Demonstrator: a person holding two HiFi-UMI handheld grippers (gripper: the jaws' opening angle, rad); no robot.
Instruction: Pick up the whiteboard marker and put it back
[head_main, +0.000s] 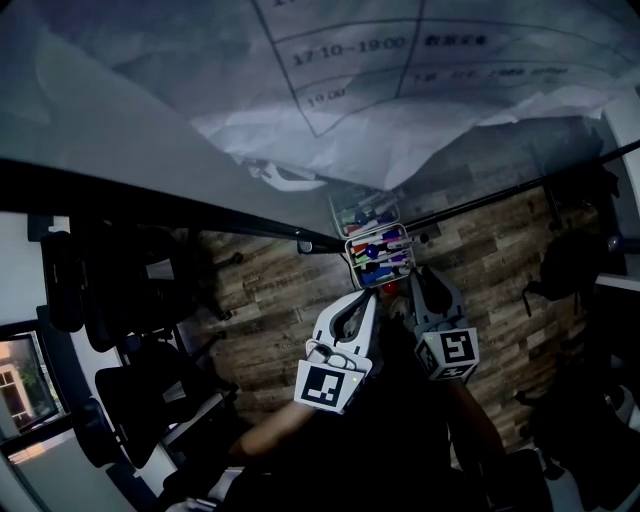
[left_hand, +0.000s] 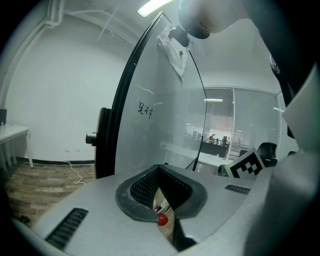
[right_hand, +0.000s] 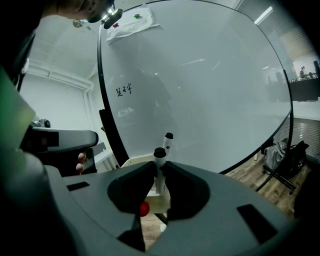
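My right gripper (right_hand: 159, 170) pinches whiteboard marker (right_hand: 159, 154) upright in tray (right_hand: 136, 161), not lifted yet; left gripper (left_hand: 159, 172) closed, empty

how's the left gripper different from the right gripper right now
Jaws: the left gripper's are closed together; the right gripper's stand slightly apart.
Load: the left gripper holds nothing; the right gripper clamps an upright whiteboard marker just below its black cap.
Shared: both point toward the whiteboard.

Dim, murky head view; brighter fisheye gripper views under ceiling strip light (left_hand: 155, 6).
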